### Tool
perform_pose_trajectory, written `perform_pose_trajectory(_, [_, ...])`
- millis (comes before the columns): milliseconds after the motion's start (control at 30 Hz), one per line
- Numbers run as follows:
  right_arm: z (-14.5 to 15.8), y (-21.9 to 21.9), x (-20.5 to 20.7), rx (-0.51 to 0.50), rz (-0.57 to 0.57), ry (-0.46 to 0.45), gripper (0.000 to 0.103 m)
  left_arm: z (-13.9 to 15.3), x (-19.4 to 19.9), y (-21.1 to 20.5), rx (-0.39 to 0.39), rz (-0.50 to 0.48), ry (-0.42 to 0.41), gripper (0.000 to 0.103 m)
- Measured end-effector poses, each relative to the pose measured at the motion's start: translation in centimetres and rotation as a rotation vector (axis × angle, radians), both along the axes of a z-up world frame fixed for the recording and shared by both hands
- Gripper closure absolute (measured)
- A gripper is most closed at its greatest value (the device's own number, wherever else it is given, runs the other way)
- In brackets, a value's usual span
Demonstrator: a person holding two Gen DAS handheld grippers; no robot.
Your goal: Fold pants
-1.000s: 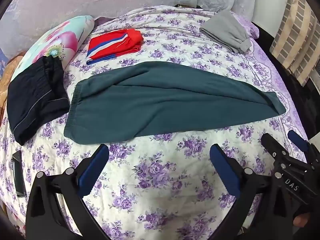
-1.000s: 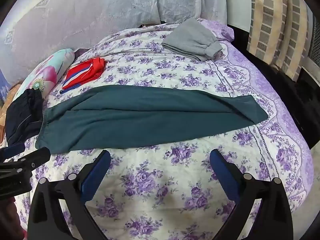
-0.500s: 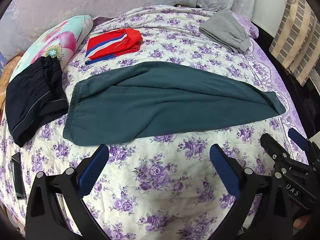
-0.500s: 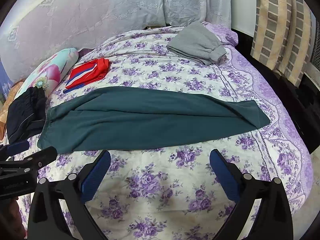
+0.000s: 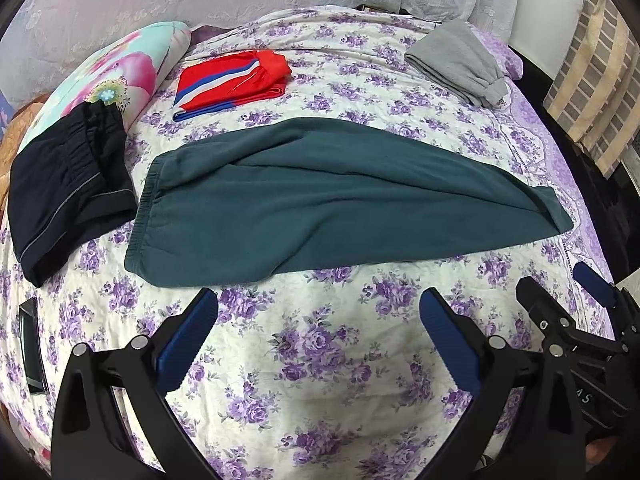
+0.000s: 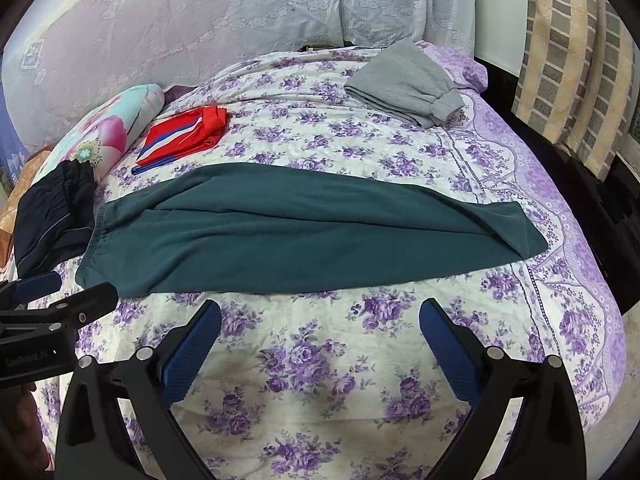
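Observation:
Dark teal pants (image 5: 320, 204) lie flat across the floral bedspread (image 5: 312, 344), folded lengthwise, waistband to the left and cuffs to the right. They also show in the right wrist view (image 6: 304, 236). My left gripper (image 5: 318, 316) is open and empty, just in front of the pants' near edge. My right gripper (image 6: 320, 320) is open and empty, also just in front of the near edge. The right gripper shows at the lower right of the left wrist view (image 5: 564, 300), and the left gripper at the left of the right wrist view (image 6: 68, 292).
Folded red shorts (image 5: 232, 84), folded grey pants (image 5: 460, 64) and black shorts (image 5: 68, 184) lie on the bed beyond the teal pants. A floral pillow (image 5: 120, 76) sits at the left. A dark phone (image 5: 32, 344) lies near the left edge. Striped fabric (image 6: 572, 64) hangs at right.
Both grippers have drifted slightly toward the pants; the view shifted a little. Both stay open and the pants have not moved.

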State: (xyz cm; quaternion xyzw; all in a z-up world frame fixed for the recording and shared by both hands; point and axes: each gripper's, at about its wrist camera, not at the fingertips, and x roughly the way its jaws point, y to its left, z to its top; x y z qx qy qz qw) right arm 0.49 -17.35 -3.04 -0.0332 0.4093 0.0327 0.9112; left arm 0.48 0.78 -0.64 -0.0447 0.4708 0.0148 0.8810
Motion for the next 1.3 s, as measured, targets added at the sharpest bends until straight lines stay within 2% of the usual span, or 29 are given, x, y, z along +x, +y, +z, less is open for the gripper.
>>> perform_pose_trajectory(67, [-0.1,0.1,0.0,0.001,-0.002,0.001,0.004,0.1,-0.1,0.1,-0.020,-0.002,-0.017,0.005])
perform_pose_trajectory(200, [-0.2,0.0,0.0,0.005,-0.009,0.002,0.004,-0.2,0.0,0.2,-0.025,-0.007,0.000,0.005])
perform_pose_trajectory(367, [-0.3,-0.1,0.1,0.010,-0.016,0.008,0.004,-0.2,0.3,0.1,-0.102,-0.011,0.016,0.005])
perform_pose_trajectory(767, [-1.2,-0.1,0.6,0.016,-0.016,0.035,0.004,-0.3,0.8,-0.3,-0.065,-0.018,0.003,0.005])
perform_pose_trajectory(900, [-1.9,-0.4,1.0,0.021,-0.026,0.052,0.004,-1.0,1.5,0.2,-0.084,-0.023,0.033,0.005])
perform_pose_trajectory(967, [-2.3,-0.8,1.2,0.030,-0.037,0.069,0.004,-1.5,2.0,1.8,-0.120,-0.005,0.026,0.005])
perform_pose_trajectory(1033, [-2.9,-1.2,1.5,0.045,-0.047,0.085,0.004,-2.2,2.5,3.9,-0.119,0.027,0.022,0.005])
perform_pose_trajectory(1100, [-3.3,-1.6,1.7,0.054,-0.058,0.096,0.004,-3.3,3.2,6.0,-0.122,0.052,0.050,0.005])
perform_pose_trajectory(1200, [-4.2,-2.3,2.2,0.078,-0.078,0.113,0.004,-5.7,3.7,9.9,-0.140,0.135,0.142,0.005])
perform_pose_trajectory(1300, [-5.0,-3.3,2.6,0.098,-0.107,0.135,0.004,-7.3,4.3,13.8,-0.178,0.204,0.139,0.007])
